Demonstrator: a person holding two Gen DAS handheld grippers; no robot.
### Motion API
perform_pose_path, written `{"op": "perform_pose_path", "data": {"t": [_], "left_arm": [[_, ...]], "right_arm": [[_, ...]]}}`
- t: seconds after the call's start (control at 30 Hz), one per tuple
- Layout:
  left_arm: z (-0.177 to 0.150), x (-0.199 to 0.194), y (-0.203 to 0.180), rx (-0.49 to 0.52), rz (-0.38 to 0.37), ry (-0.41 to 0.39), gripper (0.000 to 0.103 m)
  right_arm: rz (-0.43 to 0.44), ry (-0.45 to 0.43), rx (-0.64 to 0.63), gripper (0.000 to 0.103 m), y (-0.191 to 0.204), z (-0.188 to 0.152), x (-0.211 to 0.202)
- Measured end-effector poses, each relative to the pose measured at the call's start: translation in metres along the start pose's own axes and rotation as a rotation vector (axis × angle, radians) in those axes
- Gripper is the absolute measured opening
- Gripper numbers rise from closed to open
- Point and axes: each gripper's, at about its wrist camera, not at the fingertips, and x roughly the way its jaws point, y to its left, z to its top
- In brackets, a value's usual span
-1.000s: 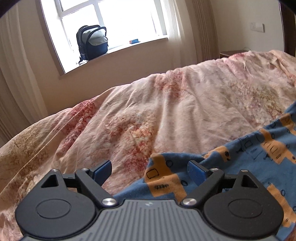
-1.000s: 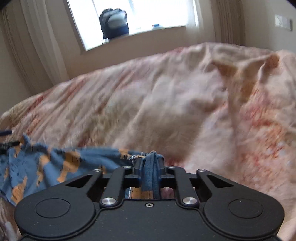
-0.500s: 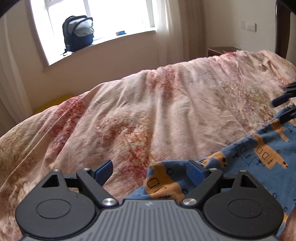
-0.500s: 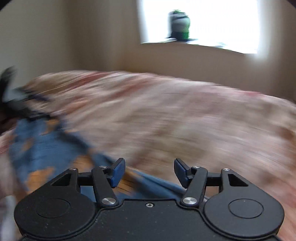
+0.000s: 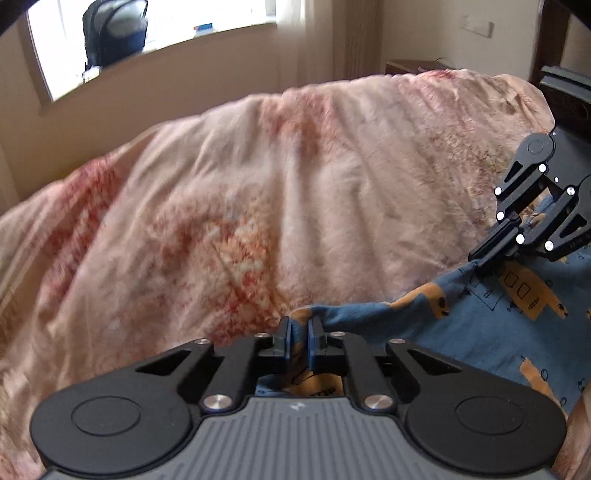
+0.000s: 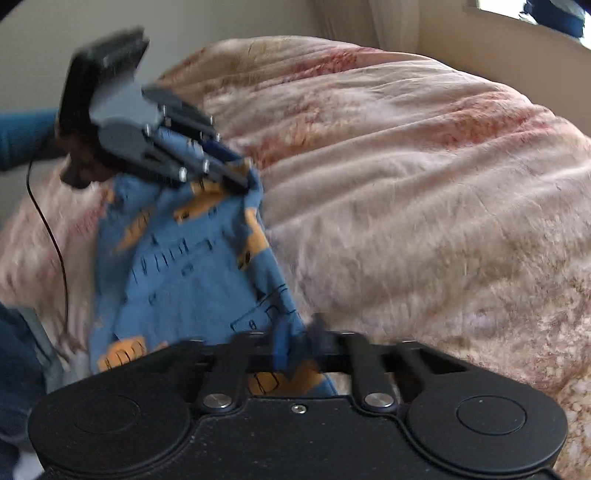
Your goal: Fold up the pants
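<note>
The right wrist view is smeared with motion, so the pants' [image 6: 192, 266] print is hard to read, and both views cut off their lower part. They lie on the quilted bed [image 5: 258, 192], stretched between the two grippers. The left gripper [image 5: 299, 334] has just closed, pinching one blue corner; the right gripper [image 6: 299, 343] has just closed too, clamping the opposite edge.

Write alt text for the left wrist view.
The left gripper, jaws just closed, pinches a corner of the blue pants with orange print, lying on a pink floral bedspread. At right, the right gripper clamps the same edge; a backpack sits on the windowsill behind.
</note>
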Motion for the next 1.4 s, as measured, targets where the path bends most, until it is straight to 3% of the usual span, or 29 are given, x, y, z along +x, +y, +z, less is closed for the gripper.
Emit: {"op": "perform_pose_path", "data": {"t": [0.17, 0.27, 0.33, 0.37, 0.4, 0.43, 0.47, 0.5, 0.63, 0.8, 0.93, 1.03, 1.13, 1.27, 1.33, 1.4], "left_arm": [[-0.005, -0.014, -0.004, 0.01, 0.059, -0.081, 0.008], [-0.006, -0.002, -0.013, 0.045, 0.112, -0.056, 0.009], [-0.008, 0.007, -0.023, 0.085, 0.179, -0.036, 0.02], [-0.008, 0.004, -0.025, 0.089, 0.202, -0.046, 0.031], [-0.008, -0.001, -0.025, 0.075, 0.22, -0.054, 0.054], [-0.008, -0.01, -0.022, 0.041, 0.232, -0.066, 0.066], [-0.01, -0.02, -0.019, 0.004, 0.235, -0.089, 0.079], [-0.016, -0.032, -0.016, -0.039, 0.241, -0.127, 0.08], [-0.044, -0.072, -0.014, -0.141, 0.315, -0.196, 0.088], [-0.099, -0.119, -0.007, -0.378, 0.397, -0.271, 0.103], [-0.141, -0.141, -0.005, -0.426, 0.513, -0.235, 0.103], [-0.169, -0.149, 0.001, -0.528, 0.567, -0.226, 0.103], [-0.189, -0.151, 0.011, -0.659, 0.566, -0.276, 0.102], [-0.2, -0.153, 0.034, -0.833, 0.555, -0.32, 0.09], [-0.203, -0.155, 0.044, -0.881, 0.564, -0.343, 0.078], [-0.201, -0.15, 0.055, -0.915, 0.522, -0.309, 0.032]], "right_arm": [[-0.106, -0.072, -0.056, 0.004, 0.019, -0.002, -0.018], [-0.152, -0.06, -0.02, 0.004, 0.014, -0.01, -0.009], [-0.166, -0.063, -0.003, 0.006, 0.012, -0.015, -0.002], [-0.19, -0.069, -0.007, 0.009, 0.014, -0.016, -0.002], [-0.225, -0.08, -0.013, 0.022, 0.018, -0.016, -0.006], [-0.253, -0.094, -0.011, 0.039, 0.022, -0.016, -0.01], [-0.277, -0.115, -0.008, 0.046, 0.028, -0.016, -0.016], [-0.291, -0.148, -0.011, 0.058, 0.035, -0.018, -0.024], [-0.248, -0.245, -0.017, 0.075, 0.075, -0.035, -0.043], [-0.133, -0.292, -0.039, 0.076, 0.121, -0.056, -0.031], [-0.184, -0.283, -0.145, 0.076, 0.148, -0.075, -0.023], [-0.187, -0.316, -0.137, 0.077, 0.155, -0.087, -0.022], [-0.186, -0.306, -0.134, 0.077, 0.153, -0.09, -0.015], [-0.184, -0.298, -0.079, 0.077, 0.145, -0.092, -0.009], [-0.176, -0.294, -0.054, 0.077, 0.142, -0.093, -0.008], [-0.175, -0.294, -0.043, 0.078, 0.141, -0.094, -0.007]]}}
